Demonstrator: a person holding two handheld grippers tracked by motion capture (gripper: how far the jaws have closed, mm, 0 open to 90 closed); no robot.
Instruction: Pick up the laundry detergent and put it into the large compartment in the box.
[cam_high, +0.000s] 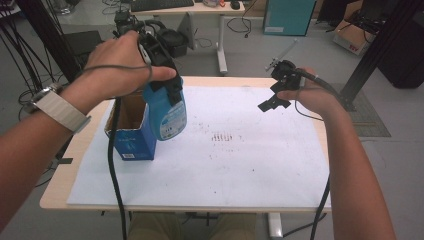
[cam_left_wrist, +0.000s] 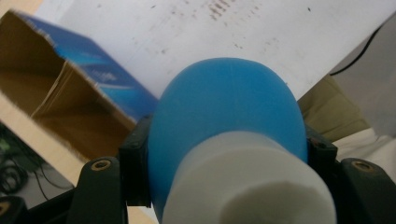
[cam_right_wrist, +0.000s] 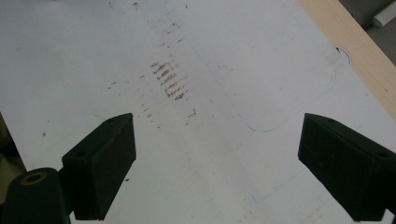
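Left fingers (cam_left_wrist: 224, 182) clamped on blue bottle (cam_high: 166, 111) just below white cap (cam_left_wrist: 247, 186); bottle hangs upright above desk's (cam_high: 300, 82) left edge, beside open blue box (cam_high: 131, 131). Right fingers (cam_right_wrist: 224, 172) apart, nothing between, above white sheet (cam_right_wrist: 210, 56) near right edge.

Bare forearms, no sleeves; a watch (cam_high: 55, 107) with a pale woven band on the left wrist; khaki trousers (cam_high: 192, 227) at the bottom edge. Left gripper (cam_high: 167, 87) black and bulky, trailing a thick black cable (cam_high: 114, 165); brass-ringed screw holes (cam_left_wrist: 101, 164) at the jaw bases. Right gripper (cam_high: 277, 100) black, small and angular, a thin metal rod (cam_high: 285, 52) on top; broad, flat black pads (cam_right_wrist: 105, 163) with faint reddish scuffs
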